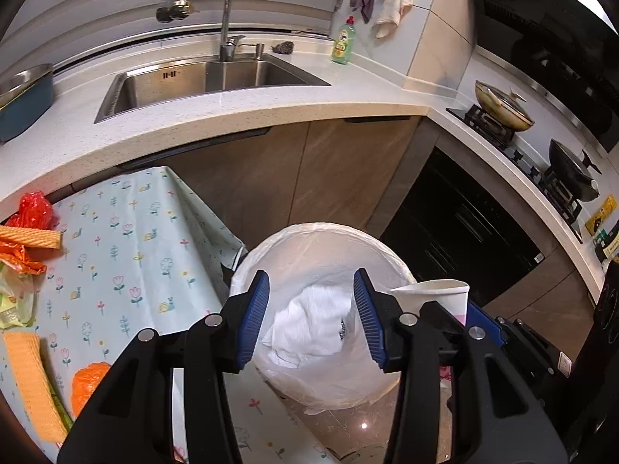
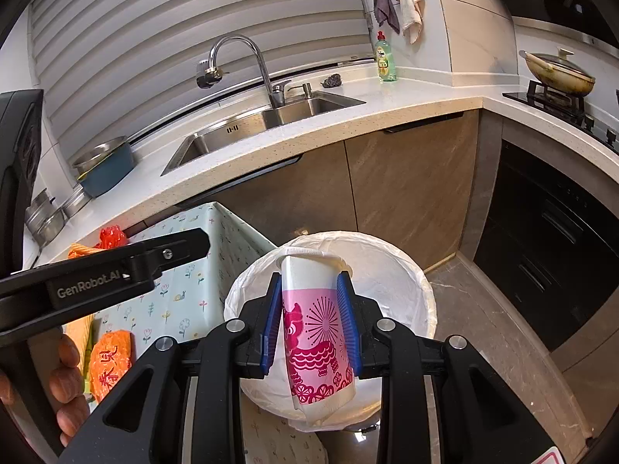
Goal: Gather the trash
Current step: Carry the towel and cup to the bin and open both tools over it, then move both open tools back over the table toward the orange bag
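A: Blue ribbed pads on the left gripper (image 1: 311, 319), jaws apart, nothing between them. Crumpled white tissue (image 1: 309, 328) lies below, inside the bin (image 1: 390, 255), on the white liner.

B: Right side?

A: Right gripper (image 2: 309, 324), jaws clamped on a paper cup (image 2: 315, 332), white with a pink band and a red animal print. Cup is near upright, slightly tilted, mouth away from the camera, held above the bin opening. Not in the bin.

B: Bin location?

A: On the floor, just beside a small table with a floral cloth (image 1: 127, 232), in front of the brown cabinet doors (image 1: 309, 170).

B: Other trash?

A: On the cloth: red plastic bag (image 1: 36, 208), orange wrappers (image 1: 89, 382), a yellow-orange corrugated strip (image 1: 29, 382), a greenish wrapper at the left edge. All well apart from the bin.

B: Beyond that?

A: Pale speckled counter (image 1: 232, 112) with a steel sink (image 1: 201, 81) and tap, green dish soap bottle (image 1: 343, 42), cloths hanging on the wall. Stove to the right with a lidded pan (image 1: 503, 106). A person's fingers (image 2: 65, 379) show at the left edge of the right view, holding the left gripper's handle.
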